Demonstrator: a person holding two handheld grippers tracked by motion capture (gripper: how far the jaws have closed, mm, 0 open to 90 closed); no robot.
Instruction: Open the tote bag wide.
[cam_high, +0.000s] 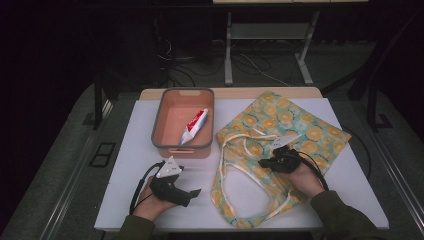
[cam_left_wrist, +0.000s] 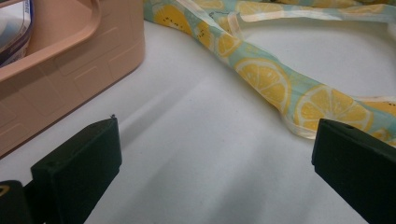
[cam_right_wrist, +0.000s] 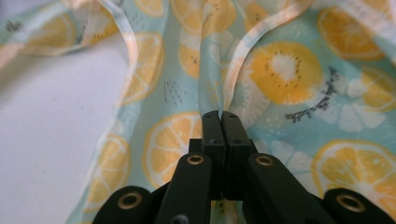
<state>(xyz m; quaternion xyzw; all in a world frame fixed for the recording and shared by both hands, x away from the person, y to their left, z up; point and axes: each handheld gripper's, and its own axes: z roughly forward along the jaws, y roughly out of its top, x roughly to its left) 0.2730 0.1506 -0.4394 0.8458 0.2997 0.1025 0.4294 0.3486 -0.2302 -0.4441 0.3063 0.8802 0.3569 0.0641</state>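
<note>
Two black grippers are seen in the high view, each held in a hand above a matte white tabletop (cam_high: 125, 150). One thin cloth tote bag (cam_high: 290, 125), pale green with printed lemon slices and long cream handles, is spread crumpled over the right half of the table. One salmon-pink plastic bin (cam_high: 160, 120) with a grey rim and rounded corners is set left of the bag, and one red-and-white toothpaste tube (cam_high: 194, 126) is laid diagonally inside it. The left gripper (cam_high: 192, 192) is held low over bare table near the front edge, apart from the bag. The right gripper (cam_high: 265, 162) is placed on the bag's front part. Dark carpet, cables and metal table legs are seen beyond the table.

In the left gripper view, the two blocky jaws are held wide apart with nothing between them; the bin's moulded wall (cam_left_wrist: 70, 79) and a lemon-printed fold of the bag (cam_left_wrist: 271, 84) are seen ahead.

In the right gripper view, the jaws are pressed together, and a pinched fold of the bag's fabric (cam_right_wrist: 280, 74) is gripped at their tips.
</note>
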